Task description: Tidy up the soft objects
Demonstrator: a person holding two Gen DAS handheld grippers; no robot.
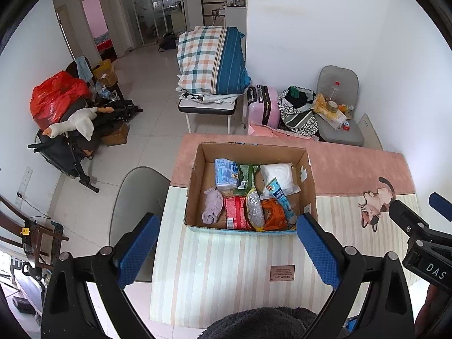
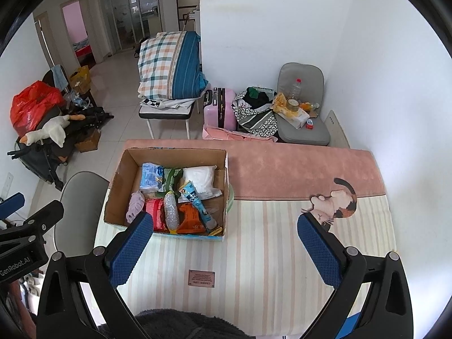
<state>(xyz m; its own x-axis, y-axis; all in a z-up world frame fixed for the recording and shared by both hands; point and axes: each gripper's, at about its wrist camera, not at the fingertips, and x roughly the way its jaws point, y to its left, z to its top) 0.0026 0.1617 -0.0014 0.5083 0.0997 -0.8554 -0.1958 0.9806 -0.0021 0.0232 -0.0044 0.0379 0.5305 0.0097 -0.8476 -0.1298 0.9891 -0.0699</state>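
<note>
An open cardboard box (image 1: 306, 175) (image 2: 118, 180) stands on the table's striped mat. It holds several soft items: a lilac cloth (image 1: 212, 204) (image 2: 135, 206), a blue tissue pack (image 1: 226, 173) (image 2: 151, 179), a white packet (image 1: 278, 173) (image 2: 199, 179), a red packet (image 1: 237, 212), an orange packet (image 1: 272, 214) and a blue tube (image 1: 282, 197) (image 2: 199, 204). My left gripper (image 1: 226, 251) is open and empty, in front of the box. My right gripper (image 2: 226, 251) is open and empty, in front of and right of the box.
The mat has a cat picture (image 1: 377, 203) (image 2: 336, 202) at the right and a small brown label (image 1: 282, 273) (image 2: 201, 277). A grey chair (image 1: 135, 195) stands left of the table. A dark fuzzy cloth (image 1: 262, 322) lies at the near edge.
</note>
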